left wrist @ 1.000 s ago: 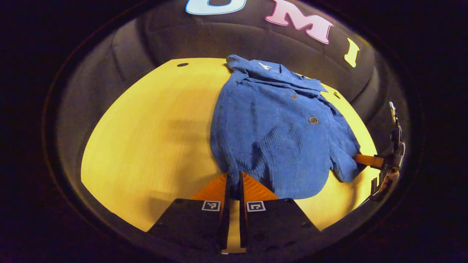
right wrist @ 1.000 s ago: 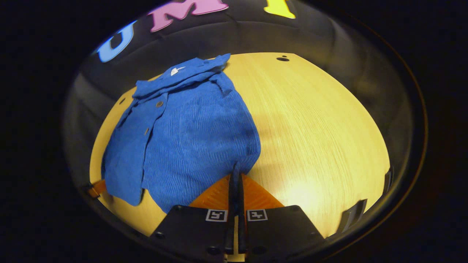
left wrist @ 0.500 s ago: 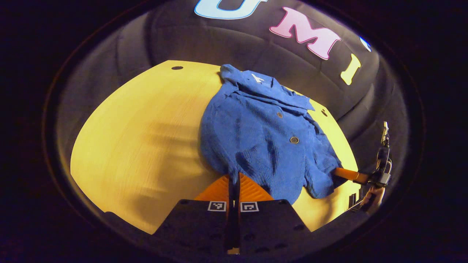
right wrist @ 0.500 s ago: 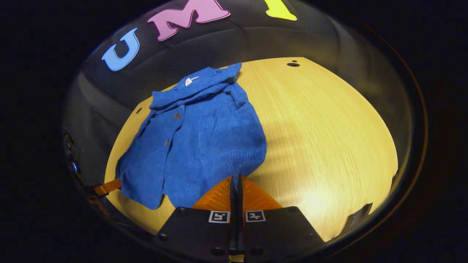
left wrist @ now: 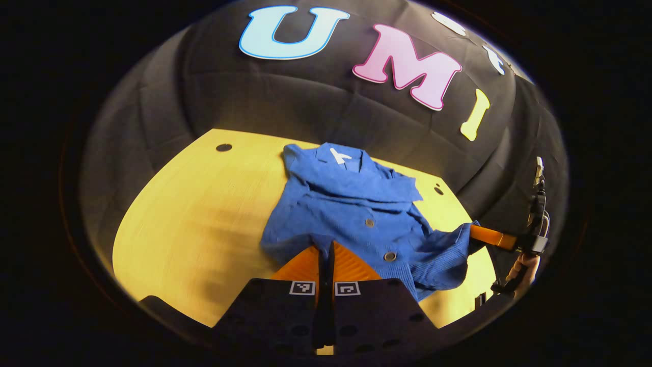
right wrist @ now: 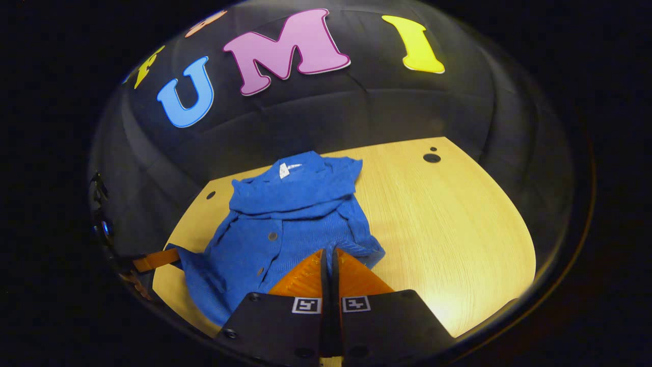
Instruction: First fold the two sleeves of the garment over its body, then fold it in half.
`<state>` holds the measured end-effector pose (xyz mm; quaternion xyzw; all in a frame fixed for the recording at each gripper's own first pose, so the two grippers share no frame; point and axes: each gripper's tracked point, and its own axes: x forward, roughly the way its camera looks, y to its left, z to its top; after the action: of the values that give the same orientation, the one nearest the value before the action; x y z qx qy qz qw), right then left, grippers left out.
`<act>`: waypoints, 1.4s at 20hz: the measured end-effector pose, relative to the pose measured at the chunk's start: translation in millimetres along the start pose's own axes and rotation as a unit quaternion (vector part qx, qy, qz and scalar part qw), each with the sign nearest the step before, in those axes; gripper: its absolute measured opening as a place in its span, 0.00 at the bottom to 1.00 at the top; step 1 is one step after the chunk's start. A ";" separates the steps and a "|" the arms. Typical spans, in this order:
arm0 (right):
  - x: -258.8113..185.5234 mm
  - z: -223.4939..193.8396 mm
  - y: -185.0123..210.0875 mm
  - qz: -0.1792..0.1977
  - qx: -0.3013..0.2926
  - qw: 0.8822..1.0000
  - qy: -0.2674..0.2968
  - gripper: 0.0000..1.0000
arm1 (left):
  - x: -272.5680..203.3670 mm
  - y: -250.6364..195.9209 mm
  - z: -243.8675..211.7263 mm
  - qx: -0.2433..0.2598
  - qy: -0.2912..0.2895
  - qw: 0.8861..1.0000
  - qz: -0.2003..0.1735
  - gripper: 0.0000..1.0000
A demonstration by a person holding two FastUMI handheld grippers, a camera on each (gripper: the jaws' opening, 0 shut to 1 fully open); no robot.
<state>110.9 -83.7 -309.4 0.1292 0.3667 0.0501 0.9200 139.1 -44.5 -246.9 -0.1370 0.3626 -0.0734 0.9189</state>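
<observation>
My left gripper (left wrist: pixel 326 250) and right gripper (right wrist: pixel 329 255) each pinch the blue garment's (left wrist: pixel 356 214) hem at 6 o'clock; its body extends toward 12 o'clock over the table (left wrist: pixel 193 214).

Both views look low along the table (left wrist: pixel 193 214), sharing the blue garment (right wrist: pixel 285 224).
</observation>
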 end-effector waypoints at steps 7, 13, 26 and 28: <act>66.1 113.4 12.2 0.019 -0.005 0.996 -0.081 0.01 | 52.0 13.9 111.1 0.031 -0.083 0.996 0.009 0.00; 160.4 206.5 -8.9 -0.005 -0.012 0.987 -0.160 0.01 | 168.4 47.3 221.0 0.091 -0.183 0.978 0.045 0.00; 319.6 209.2 -49.3 -0.080 -0.026 0.983 -0.164 0.96 | 317.6 90.0 219.1 0.120 -0.148 0.977 0.096 0.83; 314.4 206.7 -49.0 -0.083 -0.036 0.983 -0.159 0.98 | 304.4 86.8 223.0 0.109 -0.149 0.978 0.095 0.86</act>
<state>481.2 -113.5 -386.7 0.0715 0.2231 -0.0341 0.9716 516.4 11.2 -314.2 -0.0106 0.2225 -0.0035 0.9749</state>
